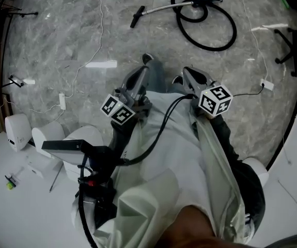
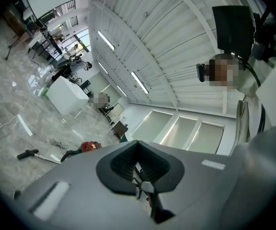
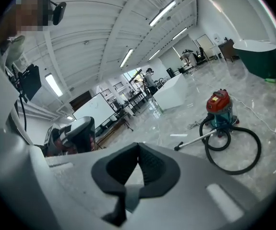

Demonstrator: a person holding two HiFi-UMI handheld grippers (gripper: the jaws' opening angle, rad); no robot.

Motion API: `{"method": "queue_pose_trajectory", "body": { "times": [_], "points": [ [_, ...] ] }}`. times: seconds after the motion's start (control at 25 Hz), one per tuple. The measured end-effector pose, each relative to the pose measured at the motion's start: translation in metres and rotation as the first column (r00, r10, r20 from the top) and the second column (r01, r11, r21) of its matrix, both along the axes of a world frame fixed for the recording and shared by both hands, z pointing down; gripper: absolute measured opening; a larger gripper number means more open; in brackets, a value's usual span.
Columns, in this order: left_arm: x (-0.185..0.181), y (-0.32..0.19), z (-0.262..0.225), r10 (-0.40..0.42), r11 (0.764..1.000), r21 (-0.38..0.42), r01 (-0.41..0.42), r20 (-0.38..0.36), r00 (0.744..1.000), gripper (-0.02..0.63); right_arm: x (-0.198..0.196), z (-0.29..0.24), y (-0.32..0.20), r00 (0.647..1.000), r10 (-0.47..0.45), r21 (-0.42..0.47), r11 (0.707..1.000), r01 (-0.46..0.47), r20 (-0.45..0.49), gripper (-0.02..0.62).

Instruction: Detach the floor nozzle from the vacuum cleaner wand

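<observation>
- Marble floor (image 1: 60,45): nozzle (image 1: 137,16) and wand (image 1: 163,8) lie far off; approach step
- Left gripper (image 2: 138,147) and right gripper (image 3: 138,148): jaws together, empty
- Next: walk closer, open jaws

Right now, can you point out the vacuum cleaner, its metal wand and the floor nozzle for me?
vacuum cleaner (image 3: 218,101): right gripper view, red lid of the canister.
metal wand (image 1: 166,7): head view, middle of the tube.
floor nozzle (image 1: 137,16): head view, middle of the black bar.
</observation>
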State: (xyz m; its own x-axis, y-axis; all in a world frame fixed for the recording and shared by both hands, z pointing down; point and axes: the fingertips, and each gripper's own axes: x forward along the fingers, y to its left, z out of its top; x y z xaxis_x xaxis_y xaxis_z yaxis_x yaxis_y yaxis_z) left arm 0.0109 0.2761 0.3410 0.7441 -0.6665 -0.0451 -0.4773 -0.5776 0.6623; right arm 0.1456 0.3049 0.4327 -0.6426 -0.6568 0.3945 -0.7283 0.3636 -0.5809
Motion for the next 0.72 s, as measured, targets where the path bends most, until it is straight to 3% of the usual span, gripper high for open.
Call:
{"method": "queue_pose_trajectory", "body": {
  "times": [0.16,0.32,0.44,0.72],
  "points": [
    [-0.009,-0.033,0.008,-0.011,1.000,-0.028,0.010,-0.026,1.000,-0.003,-0.015,0.007,-0.026,0.997,-0.062,-0.020,0.998,0.061,-0.036,0.002],
    [-0.009,-0.096,0.018,0.003,0.999,-0.052,-0.007,-0.076,0.997,-0.003,-0.004,0.012,-0.077,0.997,-0.011,-0.015,1.000,0.010,-0.077,0.002],
    [-0.022,-0.162,0.019,0.014,0.998,-0.056,-0.020,-0.109,0.994,-0.003,-0.007,0.016,-0.131,0.987,0.015,0.002,1.000,-0.014,-0.163,0.003],
    [-0.062,-0.295,0.012,0.082,0.995,-0.051,-0.085,-0.063,0.995,-0.003,-0.042,0.017,-0.242,0.967,0.012,0.005,1.000,-0.012,-0.256,0.014]
  ]
}}
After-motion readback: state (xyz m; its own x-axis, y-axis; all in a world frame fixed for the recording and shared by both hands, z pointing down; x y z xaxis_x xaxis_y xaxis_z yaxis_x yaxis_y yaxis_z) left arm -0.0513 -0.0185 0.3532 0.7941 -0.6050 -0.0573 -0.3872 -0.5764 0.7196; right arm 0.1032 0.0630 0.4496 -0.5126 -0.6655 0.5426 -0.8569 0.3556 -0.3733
